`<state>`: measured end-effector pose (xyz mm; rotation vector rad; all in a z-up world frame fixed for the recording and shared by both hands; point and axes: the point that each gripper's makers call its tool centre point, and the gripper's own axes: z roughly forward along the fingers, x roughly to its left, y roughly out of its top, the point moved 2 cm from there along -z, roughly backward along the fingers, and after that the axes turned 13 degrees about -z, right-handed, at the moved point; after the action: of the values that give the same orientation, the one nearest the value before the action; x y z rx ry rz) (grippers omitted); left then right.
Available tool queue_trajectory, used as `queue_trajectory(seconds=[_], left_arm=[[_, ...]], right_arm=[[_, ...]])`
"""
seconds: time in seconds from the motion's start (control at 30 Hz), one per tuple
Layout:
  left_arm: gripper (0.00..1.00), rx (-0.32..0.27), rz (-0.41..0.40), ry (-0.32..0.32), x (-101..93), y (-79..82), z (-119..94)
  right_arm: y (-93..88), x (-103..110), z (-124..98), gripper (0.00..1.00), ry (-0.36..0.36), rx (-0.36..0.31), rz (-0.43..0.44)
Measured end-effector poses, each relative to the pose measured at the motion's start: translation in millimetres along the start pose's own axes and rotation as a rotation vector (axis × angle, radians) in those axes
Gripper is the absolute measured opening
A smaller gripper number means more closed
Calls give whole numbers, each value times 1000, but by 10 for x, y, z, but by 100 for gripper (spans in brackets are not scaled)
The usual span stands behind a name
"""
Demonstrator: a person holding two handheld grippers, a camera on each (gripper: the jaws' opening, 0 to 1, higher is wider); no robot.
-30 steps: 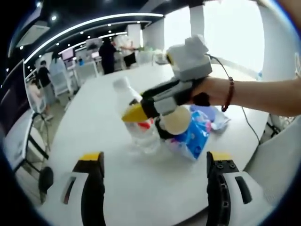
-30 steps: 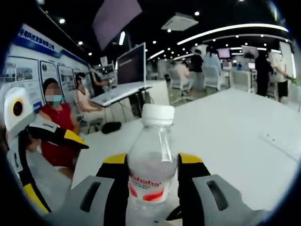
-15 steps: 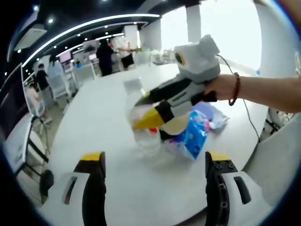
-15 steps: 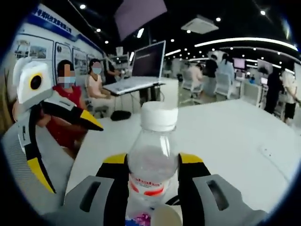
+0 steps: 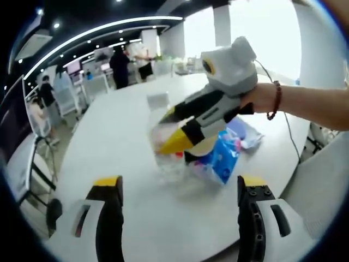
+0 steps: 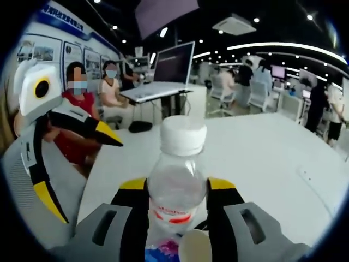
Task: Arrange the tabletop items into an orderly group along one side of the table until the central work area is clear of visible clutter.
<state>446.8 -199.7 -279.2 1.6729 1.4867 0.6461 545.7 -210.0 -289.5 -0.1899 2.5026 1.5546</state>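
Water bottle [image 6: 177, 185], clear plastic with a white cap and a red label, stands clamped between the right hand-held gripper [image 6: 177, 188]'s yellow-tipped jaws, over the white table [image 5: 120, 142] toward its near edge. Just beside it lie a blue tissue pack [image 5: 221, 158], a pale round lid [image 6: 195, 246] and purple wrapping [image 5: 242, 131]. The left hand-held gripper [image 5: 177, 185] hovers spread wide, holding nothing.

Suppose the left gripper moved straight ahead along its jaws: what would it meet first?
Probably the water bottle held by the right gripper, with the blue tissue pack just beside it; depth is uncertain.
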Motion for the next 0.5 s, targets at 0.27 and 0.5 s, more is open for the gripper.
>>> queue_trajectory(seconds=[0.27, 0.5], left_arm=[[84, -4, -15, 2, 13, 5, -9], [85, -6, -18, 1, 18, 9, -11]], right_arm=[[-107, 76, 6, 41, -3, 59, 50], [-110, 54, 9, 46, -75, 41, 164]])
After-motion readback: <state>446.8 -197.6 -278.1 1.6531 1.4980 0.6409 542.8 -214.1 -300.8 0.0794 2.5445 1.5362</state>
